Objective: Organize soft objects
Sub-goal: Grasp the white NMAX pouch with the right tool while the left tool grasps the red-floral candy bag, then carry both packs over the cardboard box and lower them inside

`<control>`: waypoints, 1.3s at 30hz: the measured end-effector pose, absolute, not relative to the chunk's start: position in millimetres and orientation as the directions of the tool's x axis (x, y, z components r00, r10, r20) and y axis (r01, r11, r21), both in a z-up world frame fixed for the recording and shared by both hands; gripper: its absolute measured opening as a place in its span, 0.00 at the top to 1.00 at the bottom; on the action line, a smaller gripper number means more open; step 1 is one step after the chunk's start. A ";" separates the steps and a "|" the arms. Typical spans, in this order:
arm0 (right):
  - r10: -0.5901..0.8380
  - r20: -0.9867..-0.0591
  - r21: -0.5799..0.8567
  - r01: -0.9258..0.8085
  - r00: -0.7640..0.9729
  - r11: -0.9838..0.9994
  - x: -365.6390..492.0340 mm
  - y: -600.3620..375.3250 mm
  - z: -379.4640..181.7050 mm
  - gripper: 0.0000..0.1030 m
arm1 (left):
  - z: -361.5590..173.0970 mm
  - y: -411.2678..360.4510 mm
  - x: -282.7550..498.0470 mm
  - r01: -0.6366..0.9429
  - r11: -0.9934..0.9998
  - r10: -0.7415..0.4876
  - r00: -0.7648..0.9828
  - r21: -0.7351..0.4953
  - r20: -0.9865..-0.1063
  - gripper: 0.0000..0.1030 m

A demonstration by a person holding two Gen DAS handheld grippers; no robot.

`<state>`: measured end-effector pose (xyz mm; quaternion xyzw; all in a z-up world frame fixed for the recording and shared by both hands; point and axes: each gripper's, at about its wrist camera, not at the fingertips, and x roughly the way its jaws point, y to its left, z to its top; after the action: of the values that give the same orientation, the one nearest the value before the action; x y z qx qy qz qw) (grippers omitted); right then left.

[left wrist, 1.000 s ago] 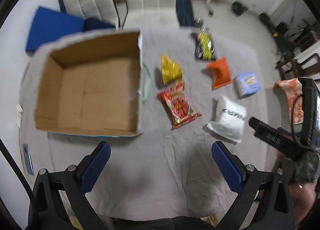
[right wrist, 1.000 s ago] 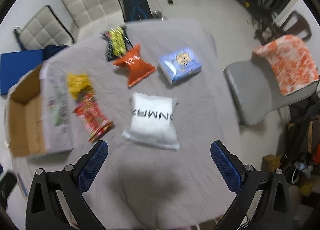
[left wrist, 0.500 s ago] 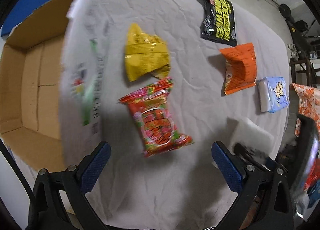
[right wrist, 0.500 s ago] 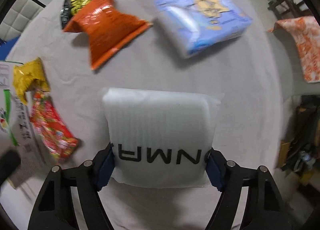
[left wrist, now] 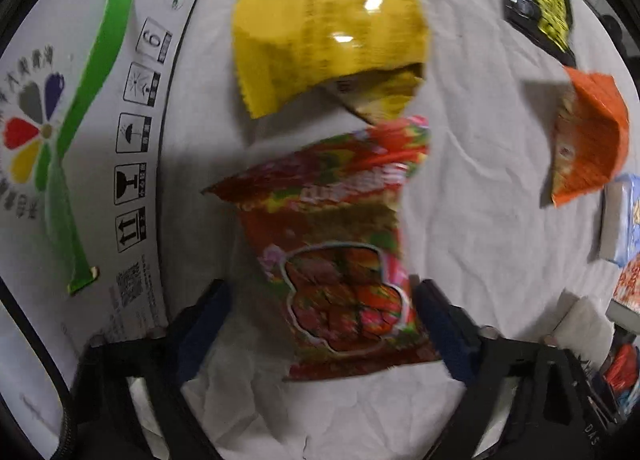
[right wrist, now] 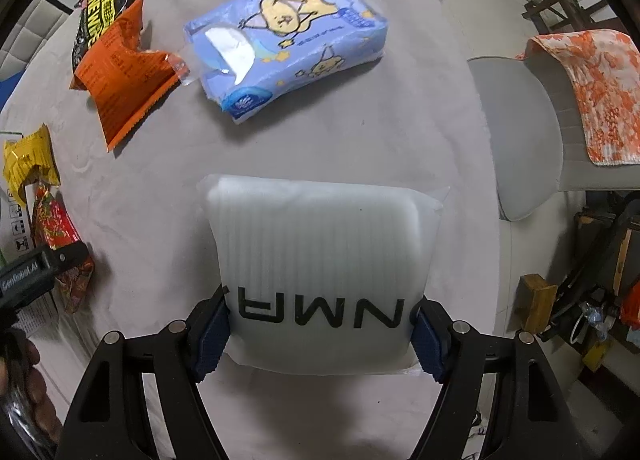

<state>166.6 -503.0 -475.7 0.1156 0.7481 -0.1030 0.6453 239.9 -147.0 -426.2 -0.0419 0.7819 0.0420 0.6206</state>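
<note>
In the left wrist view my left gripper (left wrist: 320, 324) is open, its jaws standing either side of the near end of a red snack bag (left wrist: 340, 252) lying on the grey cloth. A yellow bag (left wrist: 324, 20) lies just beyond it. In the right wrist view my right gripper (right wrist: 320, 332) has its blue pads against both sides of a white foam pack (right wrist: 320, 260) marked with black letters; the pack rests on the cloth. A blue tissue pack (right wrist: 284, 40), an orange bag (right wrist: 124, 72) and a black-yellow bag (right wrist: 100, 8) lie beyond.
The white printed side of a cardboard box (left wrist: 88, 140) stands close on the left of the red bag. A grey chair (right wrist: 528, 132) with an orange floral cloth (right wrist: 592, 92) stands off the table's right edge. The left gripper shows in the right wrist view (right wrist: 36, 276).
The left gripper dropped low over the red bag, which now sits between its jaws. The right gripper closed in on the white pack until its pads touch the sides.
</note>
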 end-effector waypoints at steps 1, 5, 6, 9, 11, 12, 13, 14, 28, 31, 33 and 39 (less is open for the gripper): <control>0.044 -0.988 -0.004 0.306 -0.148 0.952 168.1 -501.5 -476.2 0.23 | -427.8 -144.4 239.9 -0.119 0.993 -0.017 -0.225 0.010 -0.974 0.25; 0.047 -0.985 -0.006 0.309 -0.166 0.951 169.2 -499.9 -465.6 0.21 | -423.1 -151.2 236.0 -0.048 0.999 -0.013 -0.179 -0.005 -0.984 0.49; 0.047 -0.985 -0.007 0.308 -0.165 0.951 170.5 -500.6 -467.3 0.21 | -420.6 -157.1 234.0 -0.019 1.000 -0.005 -0.170 -0.002 -0.985 0.51; 0.046 -0.986 -0.002 0.282 -0.163 0.959 167.6 -487.8 -465.8 0.24 | -417.2 -182.3 215.7 0.123 0.992 0.050 -0.135 0.033 -0.990 0.55; 0.076 -0.979 0.026 0.256 -0.190 0.966 160.7 -481.9 -467.3 0.25 | -416.3 -197.4 199.2 0.219 0.975 0.078 -0.120 0.050 -0.990 0.55; 0.092 -0.976 0.041 0.248 -0.197 0.968 156.2 -480.0 -467.4 0.25 | -416.5 -202.2 192.0 0.251 0.967 0.080 -0.117 0.049 -0.990 0.55; 0.100 -0.975 0.050 0.242 -0.200 0.969 152.2 -478.1 -468.0 0.24 | -417.8 -205.5 186.0 0.273 0.960 0.088 -0.114 0.054 -0.990 0.54; 0.098 -0.975 0.049 0.239 -0.201 0.970 149.8 -477.7 -469.1 0.24 | -420.3 -207.7 180.4 0.291 0.954 0.104 -0.105 0.069 -0.989 0.52; 0.101 -0.982 0.039 0.359 -0.157 0.932 128.5 -483.8 -480.6 0.20 | -420.7 -169.5 182.3 0.178 0.984 -0.002 -0.119 -0.023 -0.993 0.57; 0.098 -0.984 0.038 0.363 -0.151 0.931 129.4 -479.7 -477.6 0.25 | -415.3 -176.0 177.2 0.178 0.984 0.006 -0.117 -0.015 -0.993 0.58; 0.093 -0.985 0.036 0.362 -0.143 0.932 129.0 -478.6 -475.0 0.29 | -403.1 -190.2 181.8 0.180 0.984 0.018 -0.098 0.000 -0.995 0.58; 0.096 -0.990 0.056 0.328 -0.108 0.943 120.1 -465.2 -448.9 0.32 | -364.5 -195.6 172.9 0.201 0.980 0.010 -0.002 0.009 -1.000 0.58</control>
<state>120.1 -465.2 -448.9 0.1435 0.7388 -0.0888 0.6524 172.9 -195.6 -364.5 0.0749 0.7045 -0.0680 0.7024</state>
